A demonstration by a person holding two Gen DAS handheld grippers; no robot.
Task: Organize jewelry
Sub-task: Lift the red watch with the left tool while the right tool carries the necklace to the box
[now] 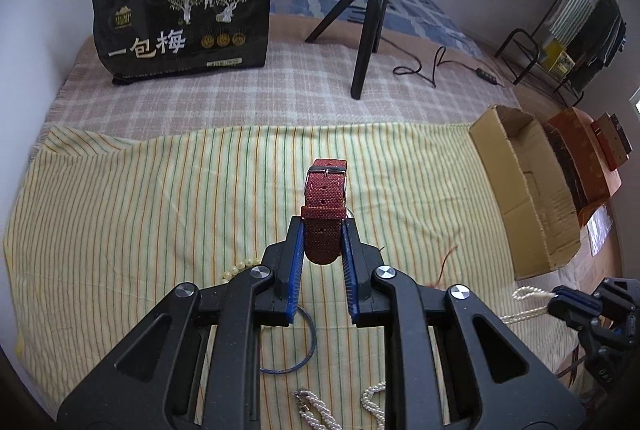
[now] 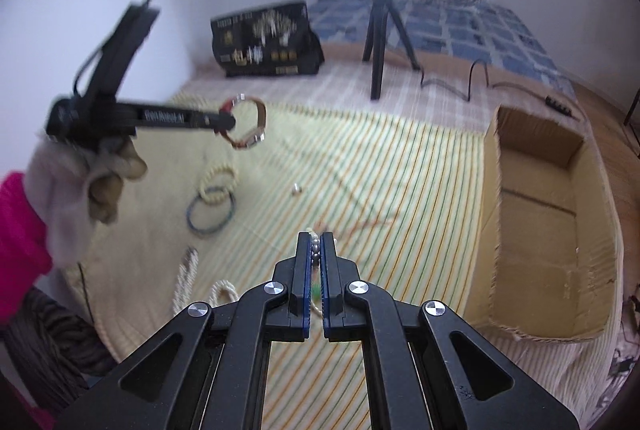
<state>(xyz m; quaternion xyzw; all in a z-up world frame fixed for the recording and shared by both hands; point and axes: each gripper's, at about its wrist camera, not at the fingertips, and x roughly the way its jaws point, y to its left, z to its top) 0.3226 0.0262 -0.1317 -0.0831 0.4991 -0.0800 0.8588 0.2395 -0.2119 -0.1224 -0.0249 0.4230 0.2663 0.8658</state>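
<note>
My left gripper (image 1: 322, 230) is shut on the red woven strap of a wristwatch (image 1: 325, 205) and holds it up above the yellow striped cloth (image 1: 160, 197). From the right wrist view the same watch (image 2: 246, 125) hangs in the air at the left gripper's tip. My right gripper (image 2: 316, 242) is shut on a beaded necklace (image 2: 315, 250) with pearl strands; it also shows at the right edge of the left wrist view (image 1: 532, 304). An open cardboard box (image 2: 540, 226) lies to the right on the bed.
A blue bangle (image 2: 211, 211), a cream bead bracelet (image 2: 218, 181), pearl strands (image 2: 186, 270) and a small ring (image 2: 296, 188) lie on the cloth. A black snack bag (image 1: 184, 17) and a ring light tripod (image 1: 368, 21) stand at the back.
</note>
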